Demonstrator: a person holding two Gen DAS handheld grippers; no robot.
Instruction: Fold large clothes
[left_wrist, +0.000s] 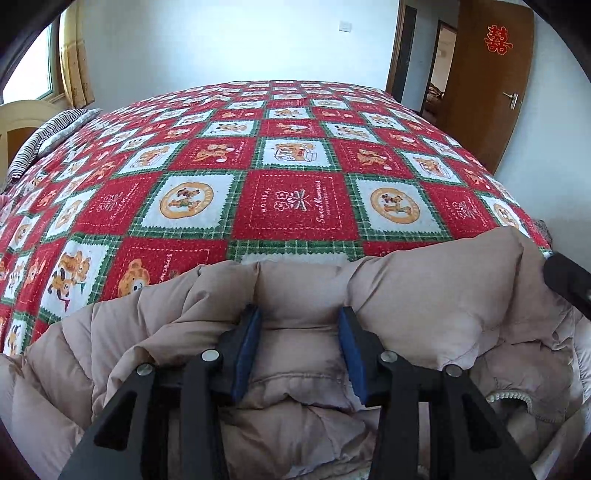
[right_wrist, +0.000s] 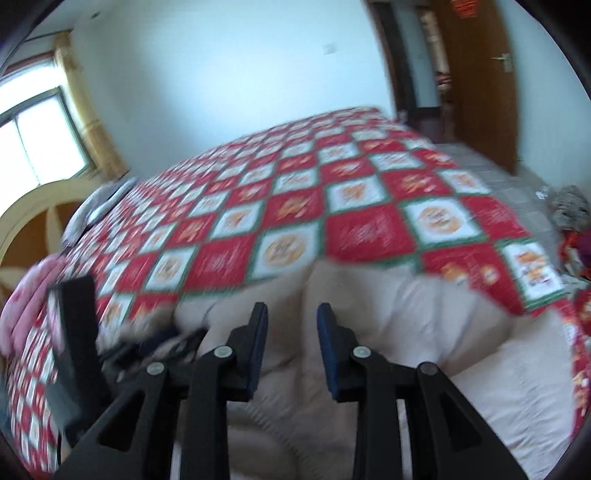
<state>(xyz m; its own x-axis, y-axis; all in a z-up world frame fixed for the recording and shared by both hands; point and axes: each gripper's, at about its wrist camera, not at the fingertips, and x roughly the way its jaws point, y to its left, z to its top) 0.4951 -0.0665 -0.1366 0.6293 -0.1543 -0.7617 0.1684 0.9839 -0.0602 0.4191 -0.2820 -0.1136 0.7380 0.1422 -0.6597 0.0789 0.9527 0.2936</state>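
Beige and puffy, the quilted coat (left_wrist: 424, 306) lay bunched on the near edge of the bed, on top of a red, white and green checked blanket (left_wrist: 291, 199) printed with bears. At the far left of the bed a striped pillow (left_wrist: 48, 136) sat below a window with a yellow curtain (left_wrist: 74, 59). The left tongs (left_wrist: 300, 350) stood partly open, their blue-padded fingers (left_wrist: 246, 354) pressed against either side of a raised fold of the coat; whether they truly pinched it I could not tell. In the blurred right wrist view, the right tongs (right_wrist: 291, 347) hung over the coat (right_wrist: 388, 325) with a clear gap between the pads, gripping nothing. A pink item (right_wrist: 26, 299) lay at the blanket's left edge there. To the right, a brown wooden door (left_wrist: 487, 85) carried a red paper decoration (left_wrist: 498, 40).
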